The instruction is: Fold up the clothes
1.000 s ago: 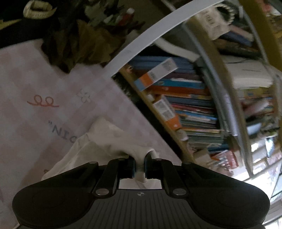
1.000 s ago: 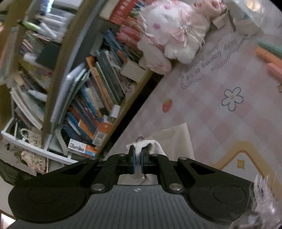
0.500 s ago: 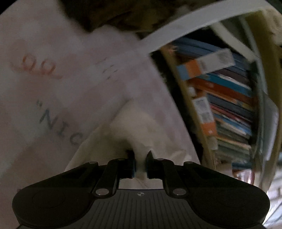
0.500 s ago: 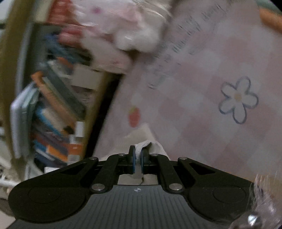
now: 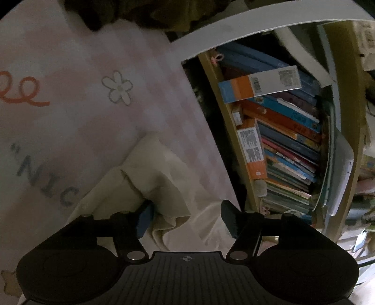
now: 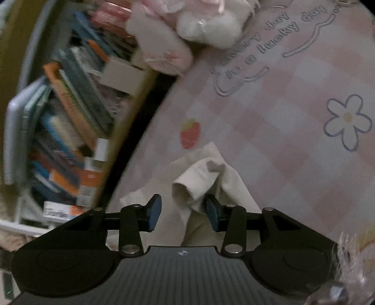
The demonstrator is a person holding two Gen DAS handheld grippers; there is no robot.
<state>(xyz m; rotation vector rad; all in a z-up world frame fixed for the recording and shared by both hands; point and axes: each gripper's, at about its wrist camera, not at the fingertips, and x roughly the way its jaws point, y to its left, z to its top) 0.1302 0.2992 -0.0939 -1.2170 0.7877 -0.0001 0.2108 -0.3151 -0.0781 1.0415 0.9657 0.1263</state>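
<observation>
A cream-white garment (image 5: 154, 178) lies bunched on the pink checked mat (image 5: 70, 131), close to its edge by the bookshelf. My left gripper (image 5: 187, 217) is open over it, with a fold of cloth slumped between the fingers against the left pad. In the right wrist view the same garment (image 6: 201, 178) shows a rolled corner standing up between the fingers. My right gripper (image 6: 184, 211) is open around that corner, not clamping it.
A low bookshelf (image 5: 276, 145) packed with books runs along the mat's edge, and shows in the right wrist view (image 6: 65, 131) too. A white plush toy (image 6: 187, 25) sits at the far end of the mat (image 6: 293, 140). Dark clothes (image 5: 131, 11) lie piled at the top.
Both grippers were shut on the garment and have opened. The cloth has dropped onto the mat and both grippers sit lower and closer to it.
</observation>
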